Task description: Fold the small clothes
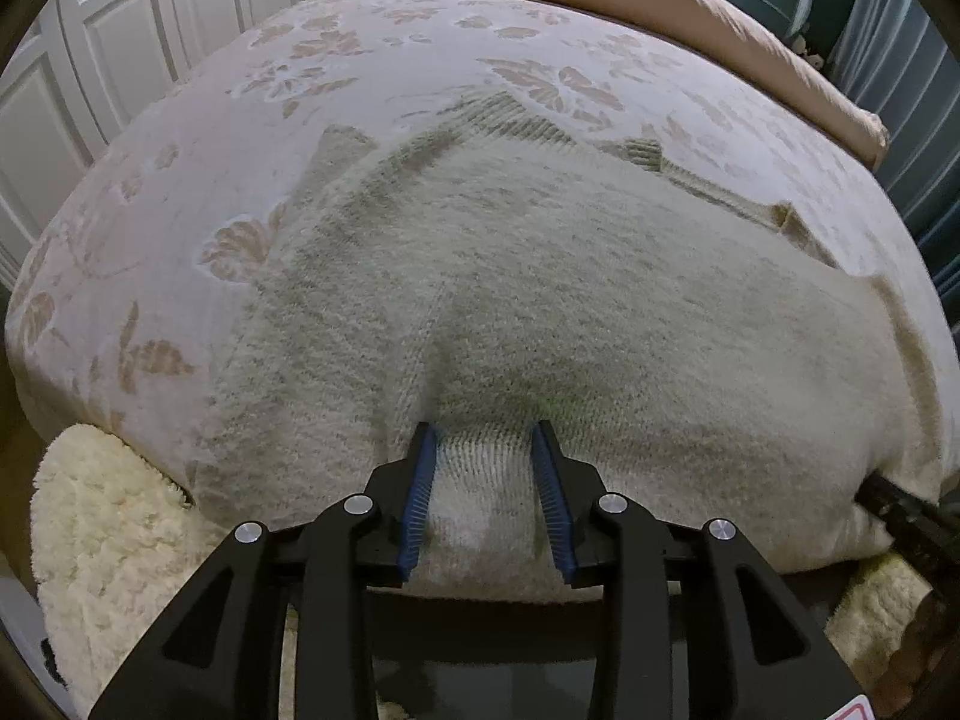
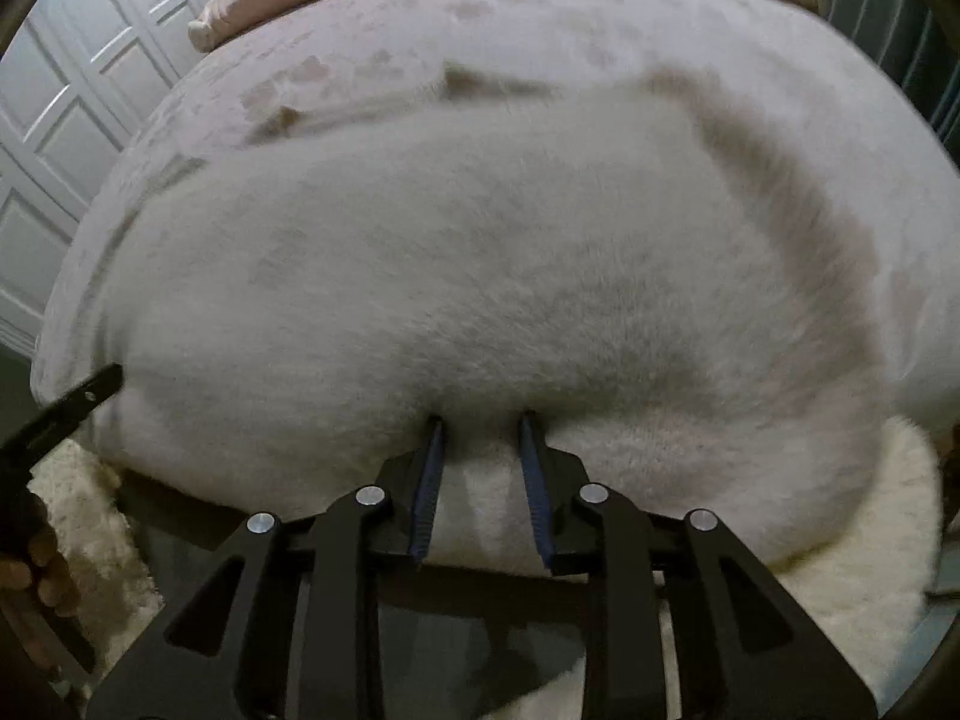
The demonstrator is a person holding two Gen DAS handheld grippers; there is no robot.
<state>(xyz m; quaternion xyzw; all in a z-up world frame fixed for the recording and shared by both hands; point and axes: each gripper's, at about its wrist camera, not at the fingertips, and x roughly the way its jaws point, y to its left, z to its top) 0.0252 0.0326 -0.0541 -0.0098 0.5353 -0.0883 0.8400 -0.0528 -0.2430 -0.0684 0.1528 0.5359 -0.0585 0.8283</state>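
Cream knit sweater [image 1: 540,276] shows no readable label.

Dim, even indoor light; the left wrist view is sharp, the right wrist view motion-blurred; fisheye bending and dark corners.

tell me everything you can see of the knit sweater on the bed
The sweater is a fuzzy cream knit with ribbed trim, spread flat over the floral bedspread, its near hem draped at the bed's edge. The left gripper has a fold of the hem between its blue pads; the right gripper stands over the hem further along. The right wrist view is blurred, so its contact is unclear.
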